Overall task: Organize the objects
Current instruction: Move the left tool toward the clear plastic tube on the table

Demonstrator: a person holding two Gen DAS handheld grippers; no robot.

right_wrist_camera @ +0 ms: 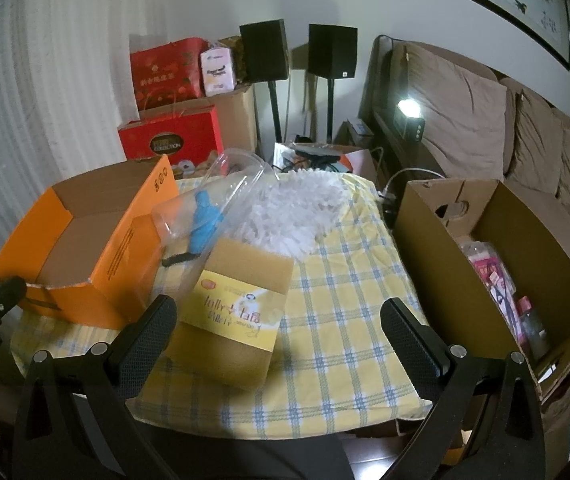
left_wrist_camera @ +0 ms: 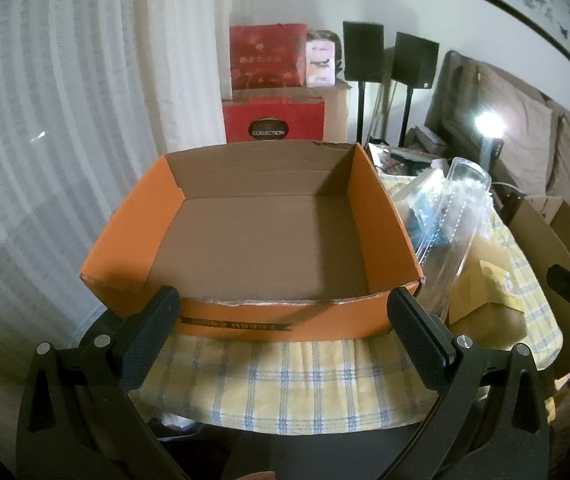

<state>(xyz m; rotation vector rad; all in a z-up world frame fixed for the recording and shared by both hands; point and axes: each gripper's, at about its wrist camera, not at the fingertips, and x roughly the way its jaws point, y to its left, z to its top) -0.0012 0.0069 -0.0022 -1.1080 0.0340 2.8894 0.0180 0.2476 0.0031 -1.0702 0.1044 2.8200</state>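
An empty orange cardboard box (left_wrist_camera: pixel 245 312) (right_wrist_camera: pixel 121 256) stands on the left of a table covered with a yellow checked cloth (left_wrist_camera: pixel 285 384) (right_wrist_camera: pixel 345 320). My left gripper (left_wrist_camera: pixel 281 320) is open just in front of its near wall, holding nothing. To the box's right lie a clear plastic container (right_wrist_camera: pixel 221 196) (left_wrist_camera: pixel 457 208) with a blue item inside, a tan and yellow packet box (right_wrist_camera: pixel 241 300) (left_wrist_camera: pixel 481 292) and white shredded paper (right_wrist_camera: pixel 301 208). My right gripper (right_wrist_camera: pixel 279 328) is open near the packet box, its left finger (right_wrist_camera: pixel 145 344) beside the packet's near corner.
A large brown carton (right_wrist_camera: pixel 445 264) with pink packages inside stands right of the table. Red gift boxes (right_wrist_camera: pixel 169 136), two black speakers on stands (right_wrist_camera: pixel 333 56), a brown sofa (right_wrist_camera: pixel 525 140) and a bright lamp (right_wrist_camera: pixel 409 108) fill the back. White curtains hang at left.
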